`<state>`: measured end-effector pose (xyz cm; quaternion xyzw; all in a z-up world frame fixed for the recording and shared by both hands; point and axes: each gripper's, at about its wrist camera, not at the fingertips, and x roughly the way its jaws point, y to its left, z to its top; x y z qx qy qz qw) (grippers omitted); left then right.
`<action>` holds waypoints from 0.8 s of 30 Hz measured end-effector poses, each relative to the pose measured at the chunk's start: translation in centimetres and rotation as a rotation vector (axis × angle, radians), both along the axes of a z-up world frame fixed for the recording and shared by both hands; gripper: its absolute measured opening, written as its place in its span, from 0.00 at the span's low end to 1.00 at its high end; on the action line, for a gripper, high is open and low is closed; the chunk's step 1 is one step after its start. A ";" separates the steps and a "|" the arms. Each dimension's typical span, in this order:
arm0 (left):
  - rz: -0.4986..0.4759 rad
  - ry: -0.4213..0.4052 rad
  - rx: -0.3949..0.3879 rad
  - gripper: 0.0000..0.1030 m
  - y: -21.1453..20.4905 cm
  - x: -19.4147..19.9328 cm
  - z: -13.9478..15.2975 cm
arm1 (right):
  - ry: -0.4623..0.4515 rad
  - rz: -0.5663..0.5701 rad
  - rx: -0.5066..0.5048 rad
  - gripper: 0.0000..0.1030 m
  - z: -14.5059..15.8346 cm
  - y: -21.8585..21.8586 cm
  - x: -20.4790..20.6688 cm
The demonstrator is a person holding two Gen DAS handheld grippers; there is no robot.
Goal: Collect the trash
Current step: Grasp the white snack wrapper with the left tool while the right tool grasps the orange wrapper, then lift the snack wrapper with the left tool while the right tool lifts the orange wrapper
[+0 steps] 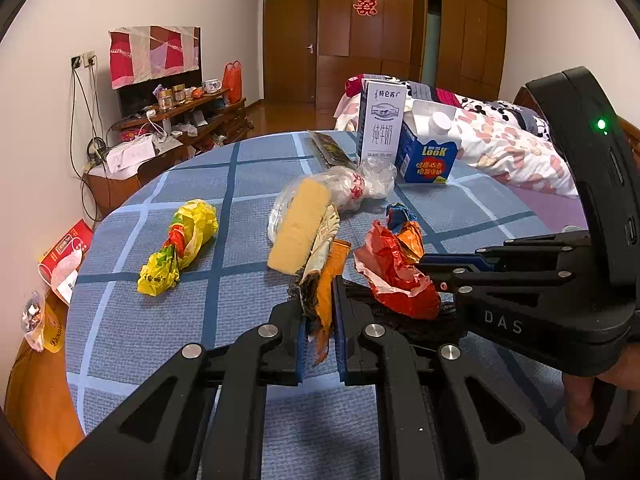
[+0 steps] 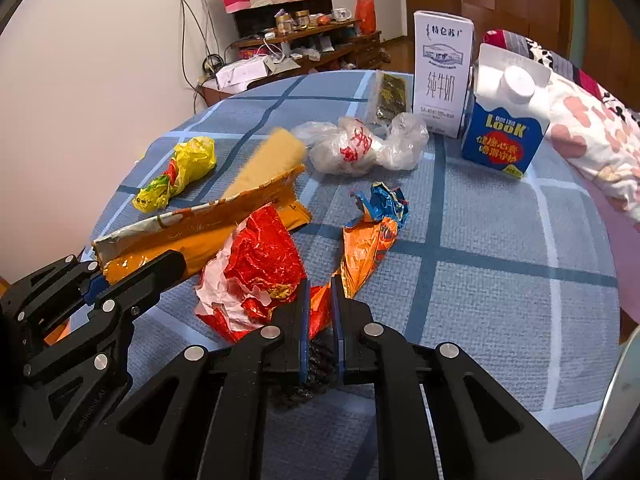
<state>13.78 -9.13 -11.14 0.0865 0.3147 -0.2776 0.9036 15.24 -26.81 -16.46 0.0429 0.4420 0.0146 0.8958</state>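
Observation:
My left gripper (image 1: 320,302) is shut on the near end of a long orange and cream snack packet (image 1: 329,272), which lies across the blue checked tablecloth (image 1: 160,320). In the right wrist view the same packet (image 2: 200,228) runs in from the left. My right gripper (image 2: 319,286) is shut on a corner of a crumpled red wrapper (image 2: 260,264); the left wrist view shows that wrapper (image 1: 394,276) held from the right. A black mesh scrap (image 2: 316,372) lies under the right jaws.
On the cloth lie a yellow crumpled bag (image 1: 180,244), a pale yellow block (image 1: 298,228), a clear plastic bag (image 2: 360,148), a blue-orange wrapper (image 2: 376,224) and a dark packet (image 2: 390,96). A white milk carton (image 2: 440,72) and a blue carton (image 2: 504,128) stand at the back. A bed lies at the right.

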 end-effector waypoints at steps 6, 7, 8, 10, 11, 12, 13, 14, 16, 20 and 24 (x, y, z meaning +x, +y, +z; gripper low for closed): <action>0.024 -0.022 -0.013 0.09 0.7 -0.1 0.3 | -0.012 -0.028 -0.004 0.36 0.1 -0.2 0.2; 0.029 -0.026 -0.020 0.09 0.9 -0.1 0.5 | -0.009 -0.033 0.004 0.41 0.1 -0.4 0.3; 0.038 -0.034 -0.028 0.09 1.2 -0.1 0.6 | 0.003 -0.036 0.004 0.41 -0.1 -0.5 0.4; 0.054 -0.050 -0.039 0.09 1.6 -0.1 0.9 | 0.022 -0.035 0.015 0.41 -0.5 -0.6 0.7; 0.056 -0.051 -0.044 0.09 1.7 -0.1 0.9 | 0.032 -0.036 0.030 0.41 -0.7 -0.6 0.9; 0.059 -0.054 -0.044 0.09 1.8 0.0 0.9 | 0.037 -0.037 0.035 0.41 -0.8 -0.7 1.1; 0.062 -0.055 -0.042 0.09 1.8 0.0 0.9 | 0.038 -0.034 0.031 0.41 -0.9 -0.5 1.2; 0.066 -0.054 -0.040 0.09 1.8 0.1 0.8 | 0.042 -0.029 0.028 0.40 -1.0 -0.4 1.4; 0.067 -0.043 -0.039 0.09 1.8 0.2 0.6 | 0.053 -0.022 0.041 0.37 -1.2 -0.2 1.8; 0.068 -0.045 -0.044 0.09 1.9 0.2 0.6 | 0.072 -0.011 0.110 0.23 -1.4 -0.5 2.4; 0.063 -0.047 -0.041 0.09 2.0 0.1 0.6 | 0.058 -0.007 0.108 0.20 -1.0 -0.3 2.0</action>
